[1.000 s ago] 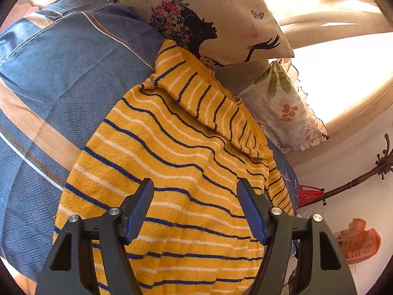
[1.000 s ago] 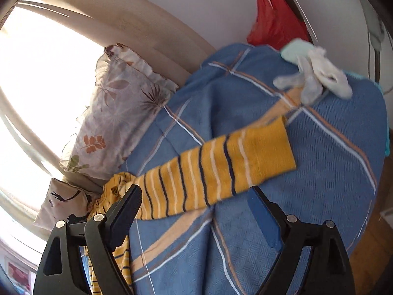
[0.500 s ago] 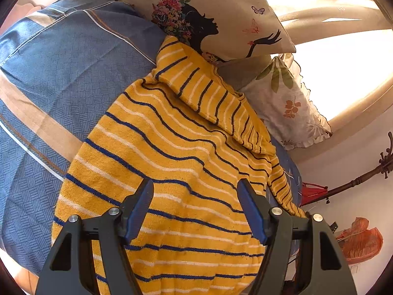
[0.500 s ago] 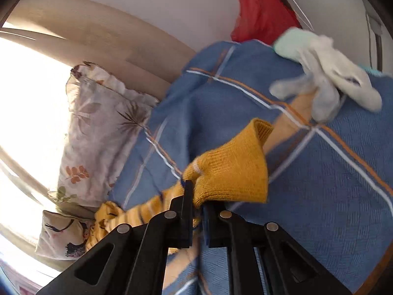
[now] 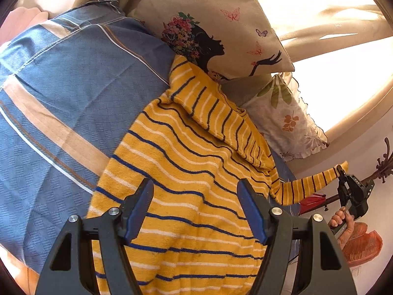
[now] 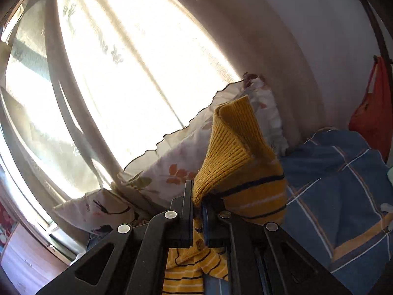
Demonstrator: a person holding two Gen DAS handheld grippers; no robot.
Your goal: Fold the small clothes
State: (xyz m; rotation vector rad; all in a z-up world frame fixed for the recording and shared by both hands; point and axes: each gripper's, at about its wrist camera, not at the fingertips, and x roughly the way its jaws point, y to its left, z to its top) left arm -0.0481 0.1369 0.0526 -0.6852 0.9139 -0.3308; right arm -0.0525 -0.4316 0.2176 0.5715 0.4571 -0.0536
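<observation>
Pillows [image 5: 282, 113] wall the far side — bedspread [image 5: 61, 93] open.

Home bedroom: bed under blue plaid cover [image 5: 61, 93], printed pillows [image 5: 221, 24], curtained window [image 6: 122, 61], coat stand [image 5: 383, 169].

Ahead of me a wide window [image 6: 127, 78] glows behind a pale sheer curtain [image 6: 196, 56], and its sunlight washes out much of the glass. Beneath it lies the bed with its blue checked cover [image 5: 61, 93] crossed by tan and white bands. Two pillows lean by the window: a beige one printed with a woman's silhouette [image 5: 208, 24] and butterflies, and a frilled one with a leaf print [image 5: 287, 120]. The wall [image 6: 307, 24] to the right is plain white, and a red bag [image 6: 371, 113] hangs there beside a dark coat stand [image 5: 383, 167].
</observation>
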